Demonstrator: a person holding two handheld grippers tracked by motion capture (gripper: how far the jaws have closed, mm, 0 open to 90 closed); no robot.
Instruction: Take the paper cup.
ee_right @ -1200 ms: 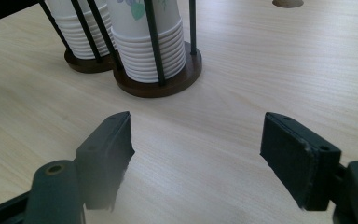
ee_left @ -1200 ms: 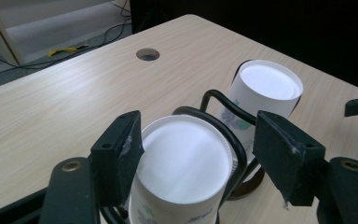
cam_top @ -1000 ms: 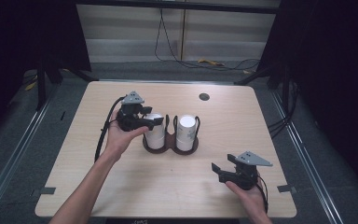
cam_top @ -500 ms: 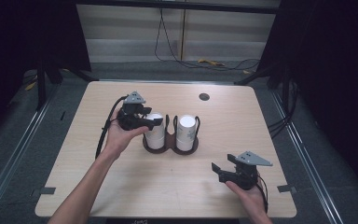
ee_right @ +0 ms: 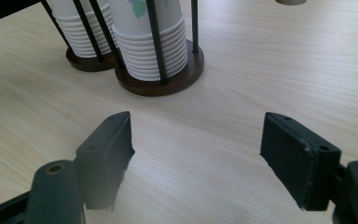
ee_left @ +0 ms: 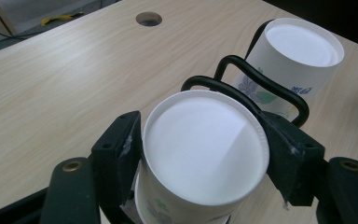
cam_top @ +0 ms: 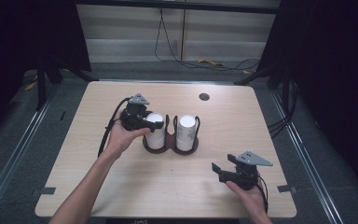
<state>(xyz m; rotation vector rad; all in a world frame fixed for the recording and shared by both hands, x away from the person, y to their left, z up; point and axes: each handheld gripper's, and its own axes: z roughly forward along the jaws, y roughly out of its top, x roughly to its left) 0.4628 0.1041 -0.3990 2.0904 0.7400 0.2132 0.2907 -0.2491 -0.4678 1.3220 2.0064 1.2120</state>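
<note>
A dark two-ring cup holder [cam_top: 170, 148] stands at the table's middle with two stacks of upside-down white paper cups. My left gripper [cam_top: 154, 122] is shut on the top cup of the left stack [cam_top: 155, 135]. In the left gripper view, its jaws press both sides of that cup [ee_left: 205, 149], and the right stack [ee_left: 298, 51] stands behind a black wire loop. The right stack [cam_top: 186, 133] is untouched. My right gripper [cam_top: 219, 171] is open near the front right of the table and holds nothing. It [ee_right: 196, 140] faces the holder's base [ee_right: 177, 81] and the nested cup rims [ee_right: 151, 46].
A round cable hole [cam_top: 204, 96] lies in the tabletop behind the holder. The table's front edge [cam_top: 168, 215] runs just below the right hand. Dark floor and metal rails surround the table.
</note>
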